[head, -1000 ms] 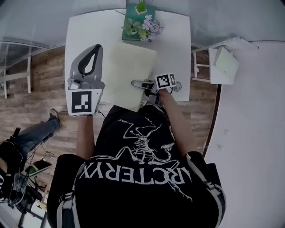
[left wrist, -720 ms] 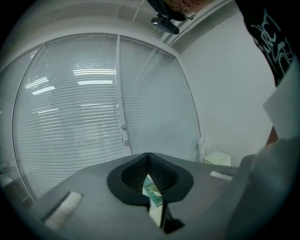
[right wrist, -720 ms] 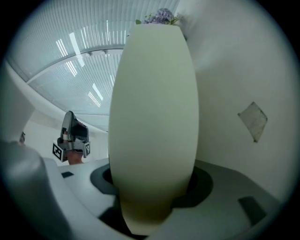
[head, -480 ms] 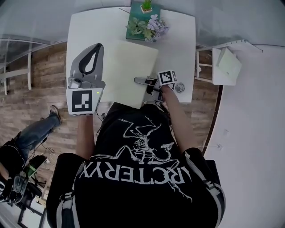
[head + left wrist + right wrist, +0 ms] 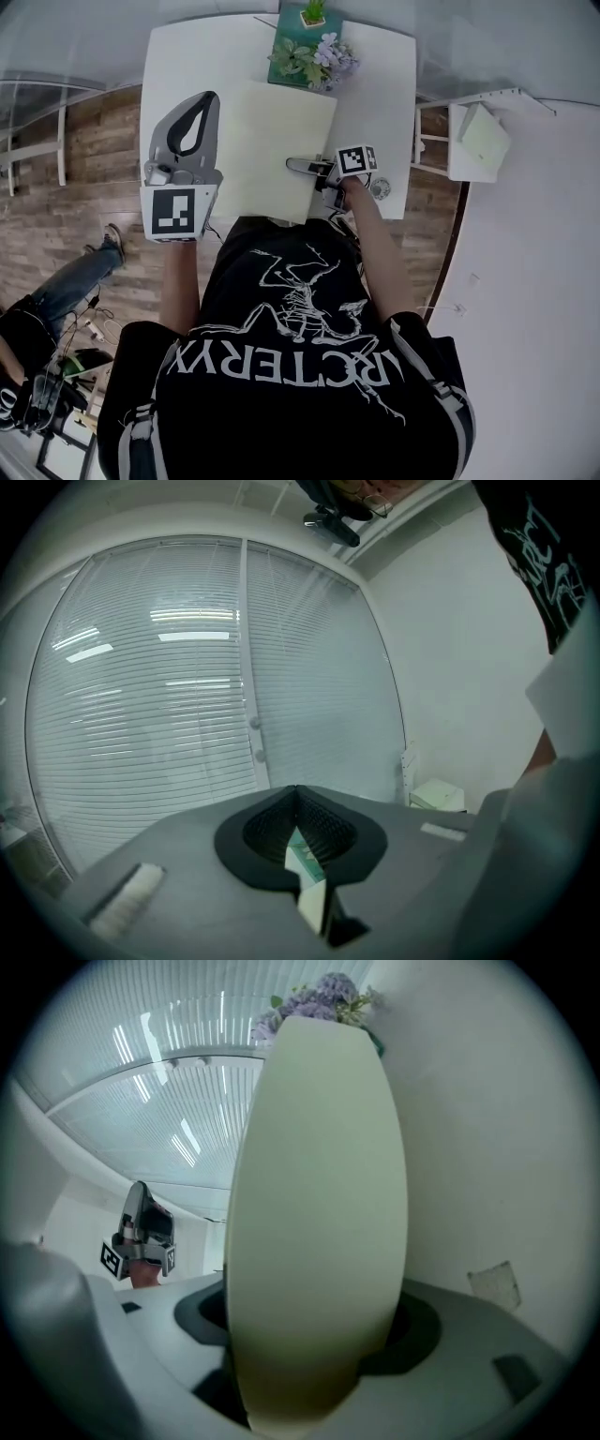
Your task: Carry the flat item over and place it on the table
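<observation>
A pale cream flat item (image 5: pixel 267 145) lies level over the white table (image 5: pixel 375 103), its near edge past the table's front edge. I cannot tell whether it touches the tabletop. My right gripper (image 5: pixel 292 166) is shut on the item's right edge. In the right gripper view the flat item (image 5: pixel 319 1213) fills the middle and hides the jaw tips. My left gripper (image 5: pixel 206 97) is held up to the left of the item, jaws shut with nothing in them. In the left gripper view the left gripper (image 5: pixel 298 791) faces window blinds.
A green book (image 5: pixel 286 70) with purple flowers (image 5: pixel 336 52) and a small potted plant (image 5: pixel 315 11) sits at the table's far edge, just beyond the item. A small round thing (image 5: pixel 380 187) lies near the table's right front corner. A white stool (image 5: pixel 473 136) stands right; a person's leg (image 5: pixel 70 281) is left.
The right gripper and the flat item have shifted a little to the right and farther over the table, nearer the flowers. The left gripper has hardly moved.
</observation>
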